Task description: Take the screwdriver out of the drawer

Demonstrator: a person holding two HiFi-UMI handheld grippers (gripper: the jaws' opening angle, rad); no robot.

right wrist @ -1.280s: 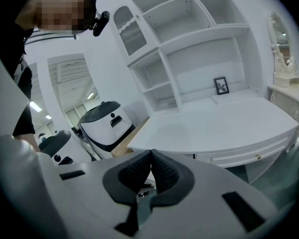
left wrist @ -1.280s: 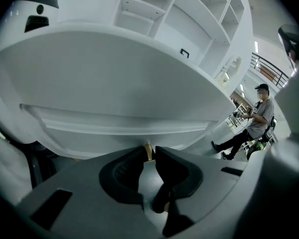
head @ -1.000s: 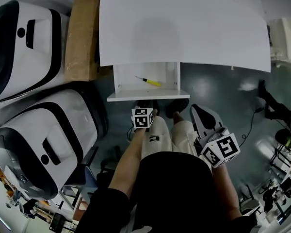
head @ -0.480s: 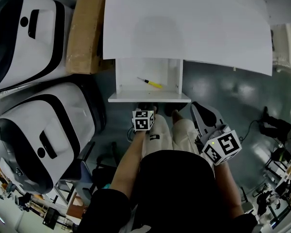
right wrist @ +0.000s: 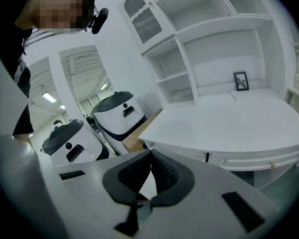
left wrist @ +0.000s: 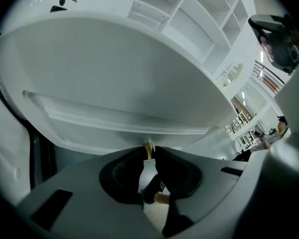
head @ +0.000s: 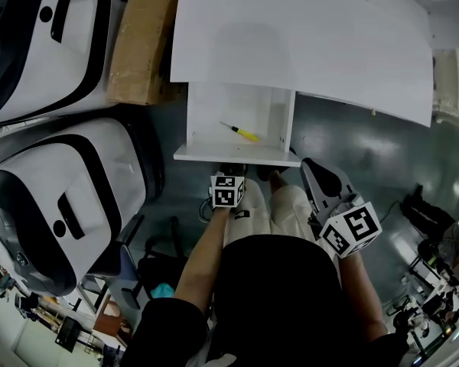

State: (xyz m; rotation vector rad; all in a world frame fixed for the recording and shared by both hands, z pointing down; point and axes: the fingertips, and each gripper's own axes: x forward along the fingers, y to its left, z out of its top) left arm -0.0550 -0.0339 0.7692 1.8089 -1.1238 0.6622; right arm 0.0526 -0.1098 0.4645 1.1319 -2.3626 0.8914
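White drawer (head: 238, 154) | L gripper (head: 233, 168) angled down, pinching its tan knob (left wrist: 148, 148) | R gripper (right wrist: 150, 155) beside thigh, jaws together, empty

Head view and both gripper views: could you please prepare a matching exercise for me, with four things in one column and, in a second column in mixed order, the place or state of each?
Things
1. screwdriver
2. cardboard box
3. left gripper
4. right gripper

Places or states
A. jaws together, nothing between them
B. lying in the open drawer
C. beside the white desk, at its left in the head view
D. closed on the knob at the drawer's front

Pairs: 1-B, 2-C, 3-D, 4-A
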